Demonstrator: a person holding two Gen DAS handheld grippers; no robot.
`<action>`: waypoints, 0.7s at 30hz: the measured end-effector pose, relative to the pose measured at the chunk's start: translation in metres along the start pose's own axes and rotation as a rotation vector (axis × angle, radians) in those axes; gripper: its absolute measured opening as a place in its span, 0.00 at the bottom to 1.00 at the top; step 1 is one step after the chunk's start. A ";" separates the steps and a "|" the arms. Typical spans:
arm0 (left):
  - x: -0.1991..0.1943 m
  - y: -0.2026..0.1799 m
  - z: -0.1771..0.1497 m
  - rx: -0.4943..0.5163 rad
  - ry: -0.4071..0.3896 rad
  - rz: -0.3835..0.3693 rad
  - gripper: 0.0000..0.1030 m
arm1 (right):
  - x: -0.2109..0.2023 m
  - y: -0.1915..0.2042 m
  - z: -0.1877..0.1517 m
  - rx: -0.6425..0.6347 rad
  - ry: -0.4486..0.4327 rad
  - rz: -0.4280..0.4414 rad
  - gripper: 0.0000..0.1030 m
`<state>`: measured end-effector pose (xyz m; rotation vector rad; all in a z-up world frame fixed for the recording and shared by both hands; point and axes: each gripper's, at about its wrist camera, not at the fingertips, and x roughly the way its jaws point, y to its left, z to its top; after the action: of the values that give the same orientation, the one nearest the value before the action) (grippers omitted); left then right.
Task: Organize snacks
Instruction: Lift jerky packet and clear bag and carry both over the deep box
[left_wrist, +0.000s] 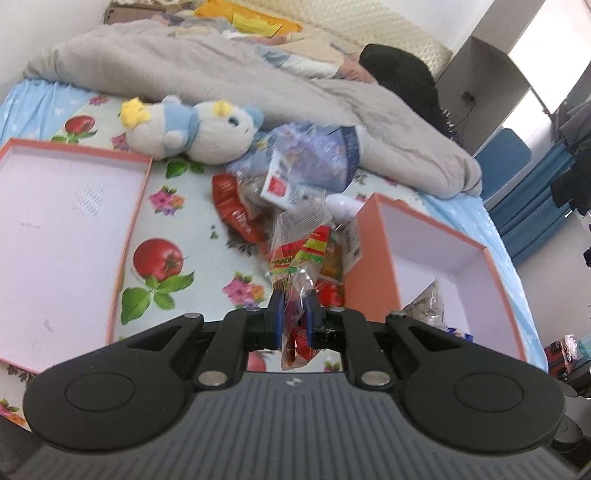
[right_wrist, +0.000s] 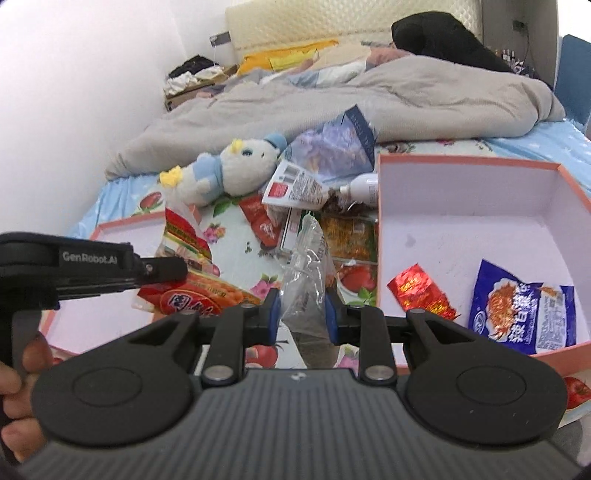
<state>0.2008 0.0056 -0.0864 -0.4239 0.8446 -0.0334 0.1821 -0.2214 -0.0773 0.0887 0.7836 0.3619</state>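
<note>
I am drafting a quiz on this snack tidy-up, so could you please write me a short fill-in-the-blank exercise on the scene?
1. The left gripper is shut on a red and ____ snack packet.
2. The right gripper is shut on a ____ plastic bag.
3. In the pink box, the blue packet lies beside a crumpled ____ wrapper.
4. The plush toy lies in front of the ____ blanket.

Missing words: yellow; clear; red; grey

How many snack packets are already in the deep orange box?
2 visible in the box: a red foil packet mid-floor and a blue packet to its right. The near corner is hidden, so more may be there.
</note>
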 end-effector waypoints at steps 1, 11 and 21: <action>-0.003 -0.004 0.003 0.008 -0.004 -0.001 0.13 | -0.004 -0.003 0.004 0.013 -0.010 0.004 0.28; -0.029 -0.058 0.032 0.078 -0.085 -0.050 0.13 | -0.044 -0.021 0.042 -0.004 -0.129 -0.029 0.28; -0.038 -0.130 0.051 0.172 -0.111 -0.124 0.13 | -0.081 -0.056 0.076 0.003 -0.230 -0.051 0.28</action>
<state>0.2306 -0.0886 0.0198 -0.3128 0.6986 -0.1945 0.1985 -0.2978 0.0191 0.1111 0.5581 0.2961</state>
